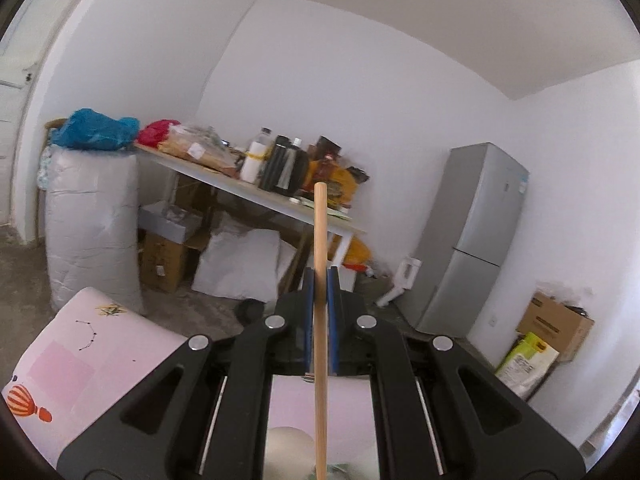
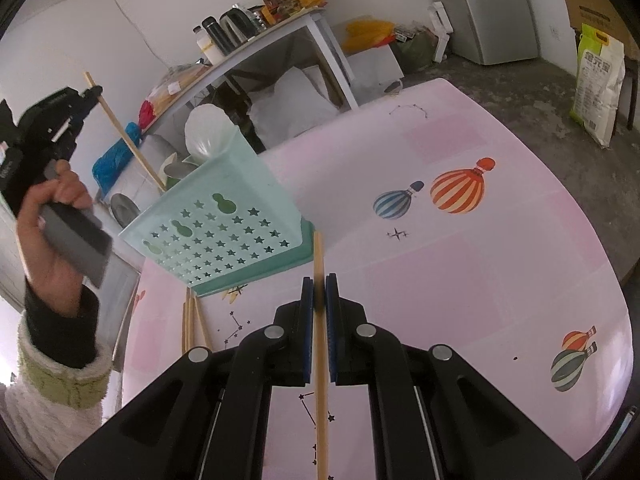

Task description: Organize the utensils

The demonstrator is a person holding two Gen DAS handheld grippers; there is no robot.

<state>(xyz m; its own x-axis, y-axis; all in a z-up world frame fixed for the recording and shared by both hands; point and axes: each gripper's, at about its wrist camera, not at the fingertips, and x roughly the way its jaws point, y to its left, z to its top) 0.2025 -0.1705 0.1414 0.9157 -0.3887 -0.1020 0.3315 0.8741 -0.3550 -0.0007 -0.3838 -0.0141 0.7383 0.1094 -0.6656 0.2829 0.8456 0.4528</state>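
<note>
In the left wrist view my left gripper is shut on a wooden chopstick that stands upright between the blue pads. The right wrist view shows that same left gripper at upper left, held in a person's hand. Its chopstick slants down, with the lower end at the mouth of the mint-green utensil holder. A white spoon stands in the holder. My right gripper is shut on another chopstick, just right of the holder's base. Several more chopsticks lie on the pink tablecloth.
Behind the pink table stands a cluttered white table with bottles and a kettle. A grey fridge and cardboard boxes line the right wall. A rice bag stands on the concrete floor. A large wrapped bundle stands at left.
</note>
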